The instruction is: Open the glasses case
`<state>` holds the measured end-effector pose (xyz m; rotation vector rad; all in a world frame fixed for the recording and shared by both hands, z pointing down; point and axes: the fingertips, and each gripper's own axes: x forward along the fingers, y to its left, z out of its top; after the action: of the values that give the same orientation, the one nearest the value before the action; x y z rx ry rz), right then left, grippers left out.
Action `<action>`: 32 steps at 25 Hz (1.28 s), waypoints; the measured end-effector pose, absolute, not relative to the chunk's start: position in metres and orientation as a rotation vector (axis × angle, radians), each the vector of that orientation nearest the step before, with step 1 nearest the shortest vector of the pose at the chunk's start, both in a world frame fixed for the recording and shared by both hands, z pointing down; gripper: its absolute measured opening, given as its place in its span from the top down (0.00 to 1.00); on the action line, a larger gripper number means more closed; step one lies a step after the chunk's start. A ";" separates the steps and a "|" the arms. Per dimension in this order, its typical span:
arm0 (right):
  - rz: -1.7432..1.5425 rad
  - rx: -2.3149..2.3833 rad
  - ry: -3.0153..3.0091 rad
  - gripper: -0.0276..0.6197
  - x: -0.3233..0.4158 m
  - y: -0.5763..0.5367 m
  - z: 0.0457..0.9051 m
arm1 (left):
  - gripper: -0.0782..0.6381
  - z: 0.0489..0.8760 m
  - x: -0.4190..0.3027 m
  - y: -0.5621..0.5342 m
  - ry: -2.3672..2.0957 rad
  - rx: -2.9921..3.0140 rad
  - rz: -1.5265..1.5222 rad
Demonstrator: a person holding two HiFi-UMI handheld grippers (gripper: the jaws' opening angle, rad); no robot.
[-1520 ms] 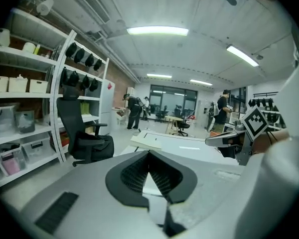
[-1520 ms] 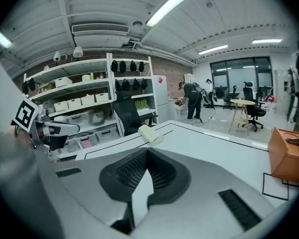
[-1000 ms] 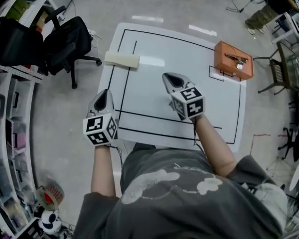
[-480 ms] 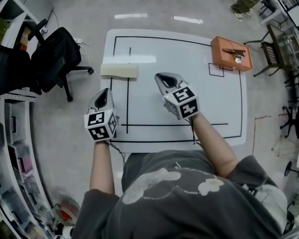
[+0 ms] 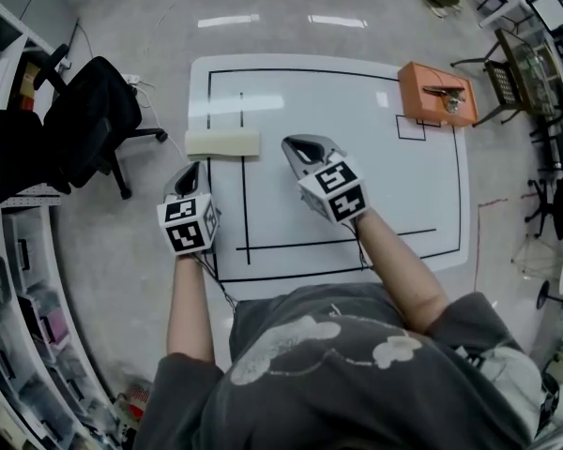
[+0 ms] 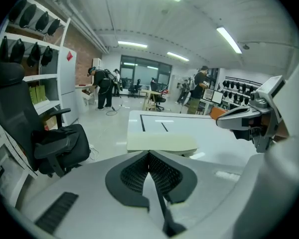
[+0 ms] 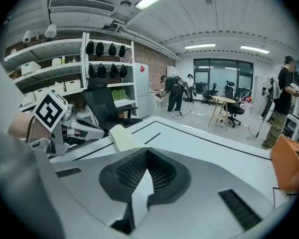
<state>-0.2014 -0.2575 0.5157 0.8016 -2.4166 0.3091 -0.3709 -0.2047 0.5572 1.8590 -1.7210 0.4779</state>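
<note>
From where I stand, the cream glasses case [image 5: 223, 143] lies shut near the left edge of the tabletop [image 5: 357, 176], ahead of the two grippers. The left gripper [image 5: 189, 169] and the right gripper [image 5: 295, 145] both have their jaws pressed together and hold nothing. If either arrives like that, I reckon the tips would shove the case toward the edge instead of pinching it, and with only one side pinned the lid may drag the whole case along.

The head view alone shows how close the case is to that edge, and the orange box [image 5: 435, 94] at the far right corner. The left gripper view shows the case's long side just past its jaws. I can't make out a seam or hinge in any view.
</note>
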 end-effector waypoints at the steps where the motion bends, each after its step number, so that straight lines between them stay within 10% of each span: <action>1: 0.313 0.802 -2.412 0.96 -0.202 -0.259 0.518 | 0.89 0.561 -0.372 -0.206 -1.716 1.852 0.484; 20: 0.116 0.610 -2.339 0.94 -0.233 -0.257 0.555 | 0.89 0.583 -0.380 -0.224 -1.699 1.793 0.557; 32: -0.134 0.437 -2.257 0.53 -0.258 -0.248 0.573 | 0.89 0.583 -0.379 -0.224 -1.697 1.796 0.563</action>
<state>-0.2581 -0.2482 0.5727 0.4374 -2.2569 -0.1340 -0.3795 -0.2244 0.5834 1.7957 -1.6972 0.5626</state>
